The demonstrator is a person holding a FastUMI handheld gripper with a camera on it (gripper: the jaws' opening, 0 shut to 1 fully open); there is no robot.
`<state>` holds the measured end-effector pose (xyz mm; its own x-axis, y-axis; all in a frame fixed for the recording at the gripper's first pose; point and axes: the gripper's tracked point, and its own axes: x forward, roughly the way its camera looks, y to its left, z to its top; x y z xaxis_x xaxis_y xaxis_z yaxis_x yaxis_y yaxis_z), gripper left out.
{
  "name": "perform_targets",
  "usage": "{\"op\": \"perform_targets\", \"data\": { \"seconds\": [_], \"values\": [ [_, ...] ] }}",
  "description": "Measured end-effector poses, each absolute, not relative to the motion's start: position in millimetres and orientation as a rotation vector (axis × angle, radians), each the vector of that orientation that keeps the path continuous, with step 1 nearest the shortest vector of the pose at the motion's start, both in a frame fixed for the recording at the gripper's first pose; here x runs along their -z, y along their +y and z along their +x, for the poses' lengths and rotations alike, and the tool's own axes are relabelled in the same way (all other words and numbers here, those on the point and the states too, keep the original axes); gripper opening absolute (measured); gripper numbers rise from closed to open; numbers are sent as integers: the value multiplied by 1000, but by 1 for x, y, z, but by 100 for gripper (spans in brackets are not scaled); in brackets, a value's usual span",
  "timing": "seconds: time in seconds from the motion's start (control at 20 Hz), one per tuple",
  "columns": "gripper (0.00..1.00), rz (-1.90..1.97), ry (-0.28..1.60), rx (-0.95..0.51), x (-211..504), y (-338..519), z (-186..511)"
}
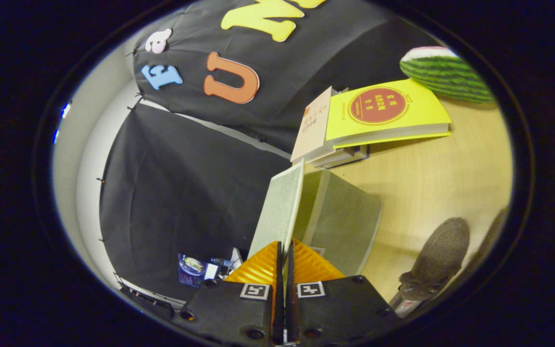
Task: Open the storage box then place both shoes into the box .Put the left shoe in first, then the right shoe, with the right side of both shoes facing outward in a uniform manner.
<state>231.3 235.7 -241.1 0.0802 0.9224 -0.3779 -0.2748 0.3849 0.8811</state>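
Gripper (284, 250): fingers drawn together to a narrow slit, apparently pinching the near edge of the lid; contact itself is hidden behind the fingers, so the hold is a judgement. The view is rolled sideways, which fits a hand turning the lid up on its hinge side.

Storage box (345, 226): grey-green, fabric-covered, squared corners, woven matte surface. Stands on the table directly ahead of the fingers, its opening partly uncovered. Nothing can be seen inside from here.

Lid (280, 207): flat panel in the same woven cloth, paler on the face that shows. Stands raised from the box at an angle, its near edge meeting the fingertips. Judged part-way through opening; step one of the task in hand.

Shoe (434, 262): dark grey, felt-like, rounded toe, soft nap. Lies on the table beside the box, apart from it. A second dark shape just past this shoe, away from the box, is likely the other shoe; too little shows to be sure. Both wait outside the box.

Table (427, 178): pale wood-grain top, smooth.

Books (369, 123): small stack beyond the box, yellow glossy cover uppermost, a cream-spined volume leaning at the side.

Watermelon (443, 72): striped green toy or cushion beyond the books, pink cut face.
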Motion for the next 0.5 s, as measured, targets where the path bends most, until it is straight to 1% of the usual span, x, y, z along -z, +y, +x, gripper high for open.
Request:
{"op": "perform_targets", "data": {
  "seconds": [0.2, 0.5],
  "values": [
    [7, 666, 1111, -1032, 192, 247, 224],
    [7, 655, 1070, -967, 136, 281, 224]
  ]
}}
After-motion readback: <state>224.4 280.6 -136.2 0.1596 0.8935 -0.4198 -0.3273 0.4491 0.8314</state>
